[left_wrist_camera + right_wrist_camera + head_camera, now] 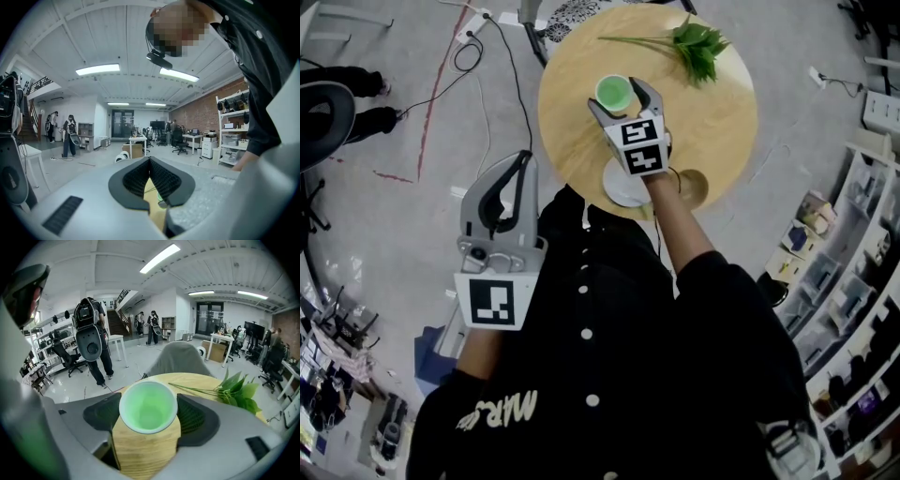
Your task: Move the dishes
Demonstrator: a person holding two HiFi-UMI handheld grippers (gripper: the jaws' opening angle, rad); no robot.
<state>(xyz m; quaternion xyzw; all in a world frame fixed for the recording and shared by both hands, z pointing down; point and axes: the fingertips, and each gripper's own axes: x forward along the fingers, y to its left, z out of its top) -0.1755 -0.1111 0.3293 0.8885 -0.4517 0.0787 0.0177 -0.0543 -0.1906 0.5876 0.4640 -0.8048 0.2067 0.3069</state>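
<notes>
Two dishes show on the round desk [722, 122]: a green cup [614, 91] toward the middle and a white plate [617, 192] at the near edge, partly under the person's right forearm. The right gripper [617, 96] reaches over the plate to the cup. Its jaws stand apart on either side, with the cup upright between the pads. In the right gripper view the rim seems to touch both pads, so I read the jaws as clamped on the cup, though the wide-angle view makes a light contact hard to tell from a firm grip. The left gripper [523, 161] hangs off the desk by the person's side, jaws together at the tips and holding nothing.

The cup looks like thin plastic and is empty, so it is likely light and a little springy. Squeezed hard at the rim, it will probably flex and could pop out or tip. A hold lower on the wall, with modest pressure, would likely be steadier, and the cup should be kept upright. The plate looks stiff, smooth and flat. Its rim is the only place to take hold, and it may slide on the wood or slip from the pads if pinched at a shallow angle. A leafy sprig [698, 45] lies at the far side, well apart from both dishes
</notes>
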